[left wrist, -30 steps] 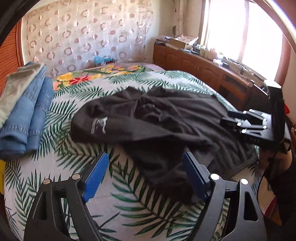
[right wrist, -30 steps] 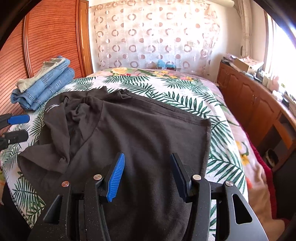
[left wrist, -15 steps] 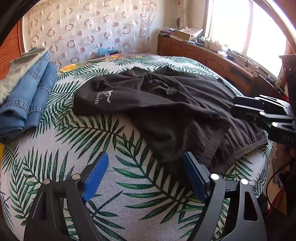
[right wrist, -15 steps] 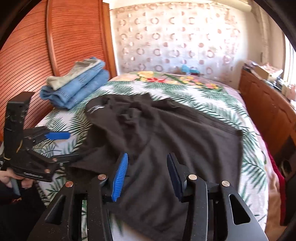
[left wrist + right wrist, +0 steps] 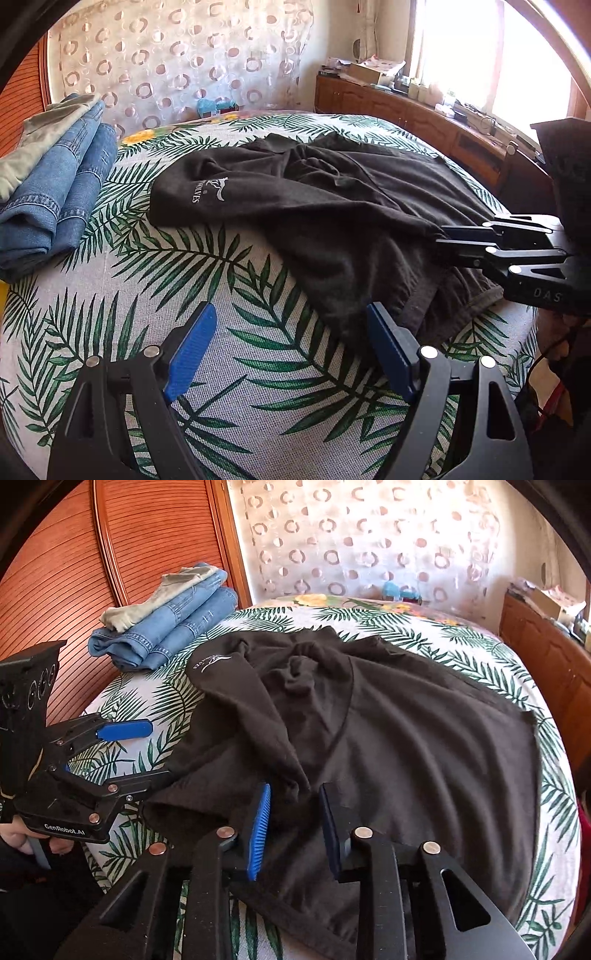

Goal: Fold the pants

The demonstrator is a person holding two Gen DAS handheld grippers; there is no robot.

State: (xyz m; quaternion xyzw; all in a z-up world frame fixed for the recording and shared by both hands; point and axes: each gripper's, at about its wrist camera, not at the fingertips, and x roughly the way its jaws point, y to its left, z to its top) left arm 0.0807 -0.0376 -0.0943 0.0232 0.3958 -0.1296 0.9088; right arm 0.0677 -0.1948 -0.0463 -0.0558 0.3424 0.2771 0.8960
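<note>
The black pants are lying crumpled across the leaf-print bed. The right hand-held gripper is hovering at their near edge, jaws narrow and just closing with a fabric ridge between, not yet pinched. The left hand-held gripper is hanging wide open over bare bedspread. Folded jeans are sitting beyond.

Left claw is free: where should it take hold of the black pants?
Probably the near hem of the black pants, coming in low from the bed's front edge. That edge lies loose on the bedspread right ahead of the open left claw.
</note>
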